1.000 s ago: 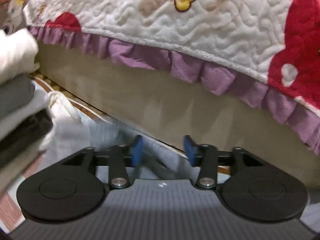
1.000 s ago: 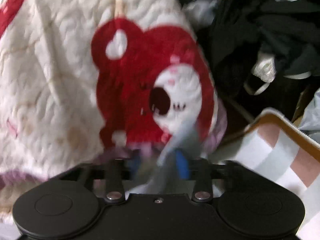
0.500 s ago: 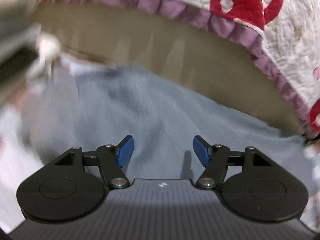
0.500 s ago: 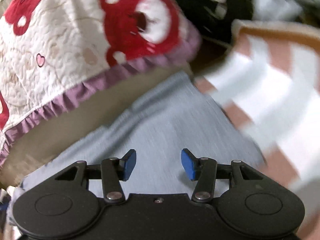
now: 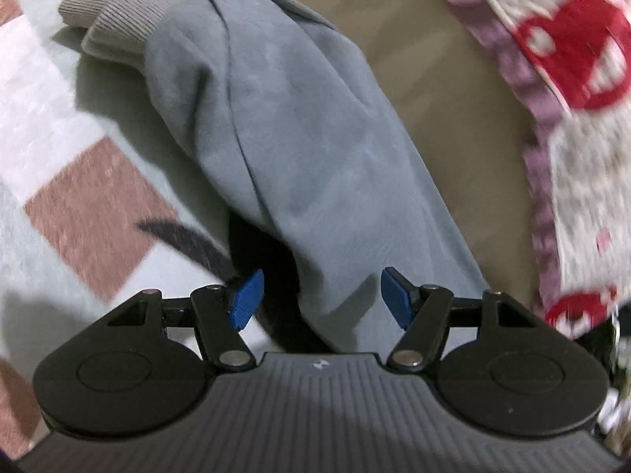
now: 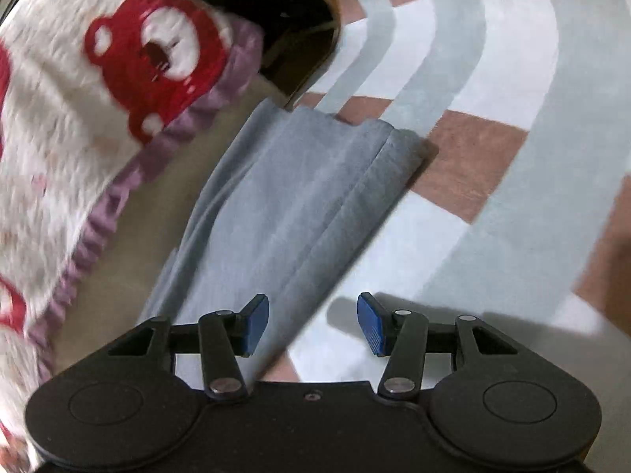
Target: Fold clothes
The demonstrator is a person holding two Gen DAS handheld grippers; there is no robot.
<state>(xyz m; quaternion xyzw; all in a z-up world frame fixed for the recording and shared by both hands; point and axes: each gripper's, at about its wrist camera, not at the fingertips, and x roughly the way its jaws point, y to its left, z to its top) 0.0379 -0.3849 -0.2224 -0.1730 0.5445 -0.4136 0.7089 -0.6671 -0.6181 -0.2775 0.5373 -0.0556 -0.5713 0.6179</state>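
- Left gripper [image 5: 318, 295] spread, empty, above grey-blue garment [image 5: 299, 149].
- Right gripper [image 6: 313, 324] spread, empty.
- Garment lies doubled lengthwise on rug [image 6: 493, 157], cuffs [image 5: 118, 23] toward eleven o'clock; further folds seem left.

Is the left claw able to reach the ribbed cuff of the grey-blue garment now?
Probably yes. The left claw is open over the grey-blue garment, and the ribbed cuff lies ahead on the rug with nothing on it or between.

Both wrist views: close, angled down; shared field: folded grey-blue fleece garment [image 5: 299, 149] [image 6: 292, 197], checked pink-and-grey rug [image 5: 90, 201] [image 6: 512, 118].
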